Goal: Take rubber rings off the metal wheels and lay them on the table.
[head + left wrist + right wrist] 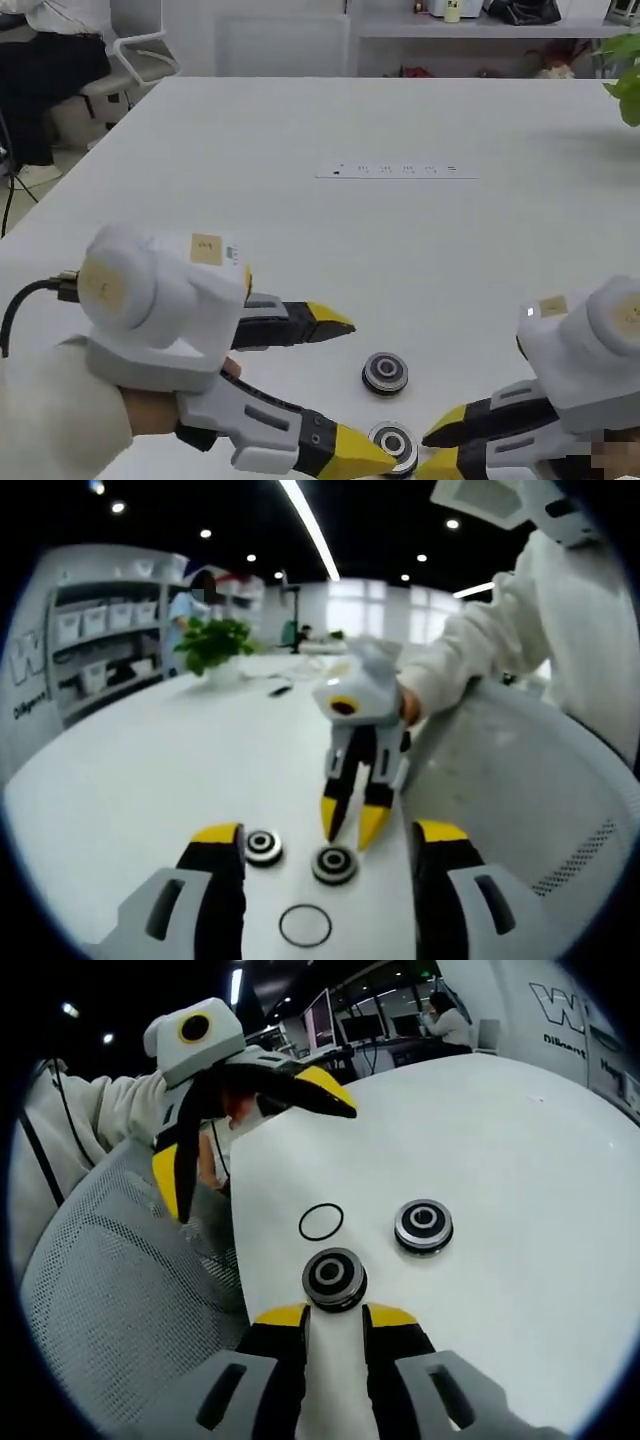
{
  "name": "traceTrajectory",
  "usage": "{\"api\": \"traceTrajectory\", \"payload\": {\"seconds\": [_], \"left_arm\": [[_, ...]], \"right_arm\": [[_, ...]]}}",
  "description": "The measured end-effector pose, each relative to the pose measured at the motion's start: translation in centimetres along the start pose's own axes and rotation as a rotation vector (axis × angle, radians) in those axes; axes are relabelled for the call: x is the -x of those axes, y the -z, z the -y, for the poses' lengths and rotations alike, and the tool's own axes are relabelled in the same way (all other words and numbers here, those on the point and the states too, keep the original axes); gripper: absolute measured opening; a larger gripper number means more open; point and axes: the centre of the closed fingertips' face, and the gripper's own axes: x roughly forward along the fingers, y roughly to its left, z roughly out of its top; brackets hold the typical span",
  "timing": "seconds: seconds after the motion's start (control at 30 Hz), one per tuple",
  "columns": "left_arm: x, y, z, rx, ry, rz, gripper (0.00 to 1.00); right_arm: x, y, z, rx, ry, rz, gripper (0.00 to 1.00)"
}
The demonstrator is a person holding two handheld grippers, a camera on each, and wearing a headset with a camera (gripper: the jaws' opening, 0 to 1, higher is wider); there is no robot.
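Observation:
Two metal wheels with dark rims lie on the white table (400, 230), the far wheel (385, 372) and the near wheel (393, 447). My right gripper (338, 1317) is open only a narrow gap, its yellow tips right at the edge of the near wheel (335, 1278), with nothing between them. The far wheel (423, 1226) lies apart to one side. A loose black rubber ring (321, 1222) lies flat on the table beyond them. My left gripper (328, 832) is wide open and empty, facing the near wheel (334, 864), the far wheel (263, 847) and the ring (305, 925).
The table's near edge runs close under both grippers, with a mesh chair back (120, 1290) just past it. A small strip of printed marks (400, 170) lies mid-table. A green plant (625, 85) stands at the far right and an office chair (135, 60) at the far left.

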Motion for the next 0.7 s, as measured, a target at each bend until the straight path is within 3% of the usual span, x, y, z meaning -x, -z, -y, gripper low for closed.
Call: {"api": "traceTrajectory", "payload": {"seconds": [0.13, 0.27, 0.5, 0.7], "left_arm": [[-0.8, 0.1, 0.1, -0.016, 0.018, -0.008, 0.68], [-1.4, 0.4, -0.4, -0.018, 0.000, 0.005, 0.61], [-2.1, 2.0, -0.8, -0.011, -0.023, 0.003, 0.53], [-2.9, 3.1, -0.2, -0.019, -0.029, 0.005, 0.46]], "right_arm": [[0.0, 0.0, 0.1, 0.008, 0.004, 0.004, 0.18], [-0.1, -0.1, 0.2, 0.018, 0.007, 0.012, 0.18], [-0.4, 0.0, 0.1, 0.060, 0.004, 0.015, 0.20], [-0.6, 0.0, 0.2, 0.087, 0.013, 0.022, 0.19]]}}
